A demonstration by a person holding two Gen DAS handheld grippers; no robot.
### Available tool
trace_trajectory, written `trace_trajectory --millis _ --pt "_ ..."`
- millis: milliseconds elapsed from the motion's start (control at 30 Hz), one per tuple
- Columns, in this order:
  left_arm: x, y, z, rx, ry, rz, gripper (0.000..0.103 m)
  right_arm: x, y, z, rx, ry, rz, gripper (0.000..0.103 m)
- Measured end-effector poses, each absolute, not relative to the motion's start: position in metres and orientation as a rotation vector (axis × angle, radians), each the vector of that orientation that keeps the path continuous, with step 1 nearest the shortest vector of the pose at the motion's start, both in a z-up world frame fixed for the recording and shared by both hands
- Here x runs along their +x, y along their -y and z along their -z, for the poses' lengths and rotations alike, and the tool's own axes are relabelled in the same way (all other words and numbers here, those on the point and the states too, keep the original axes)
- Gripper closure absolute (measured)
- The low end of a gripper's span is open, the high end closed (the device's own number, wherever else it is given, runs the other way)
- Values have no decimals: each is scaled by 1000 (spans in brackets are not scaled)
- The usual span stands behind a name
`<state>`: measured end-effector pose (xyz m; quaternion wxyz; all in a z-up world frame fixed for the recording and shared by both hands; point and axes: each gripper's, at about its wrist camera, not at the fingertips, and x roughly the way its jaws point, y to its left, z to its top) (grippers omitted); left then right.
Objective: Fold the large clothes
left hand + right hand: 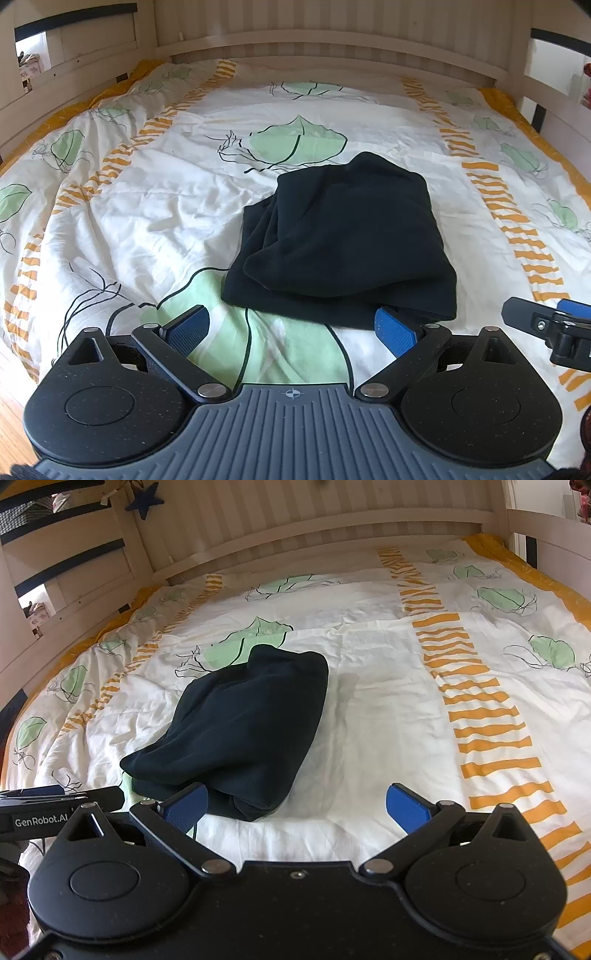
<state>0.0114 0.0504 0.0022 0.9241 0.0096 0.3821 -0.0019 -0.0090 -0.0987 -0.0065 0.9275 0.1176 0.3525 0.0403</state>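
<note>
A dark navy garment [343, 240] lies folded into a compact bundle on the bed; it also shows in the right wrist view [243, 731]. My left gripper [291, 328] is open and empty, just in front of the bundle's near edge. Its right blue pad [395, 332] sits close to the bundle's near right corner. My right gripper [295, 806] is open and empty, to the right of the bundle's near end. Its left blue pad [184, 806] is next to the cloth. The right gripper's tip shows at the right edge of the left wrist view [546, 325].
The bed carries a white duvet [166, 206] with green leaves and orange stripes. A cream wooden headboard [332, 40] and side rails [74, 620] surround it. Wooden floor [11, 406] shows at the lower left.
</note>
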Motion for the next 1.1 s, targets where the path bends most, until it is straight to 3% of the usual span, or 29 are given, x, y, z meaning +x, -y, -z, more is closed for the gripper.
trace_trajectory --millis 1100 --pt "23 -45 5 53 -793 25 6 4 95 16 263 -774 -92 1"
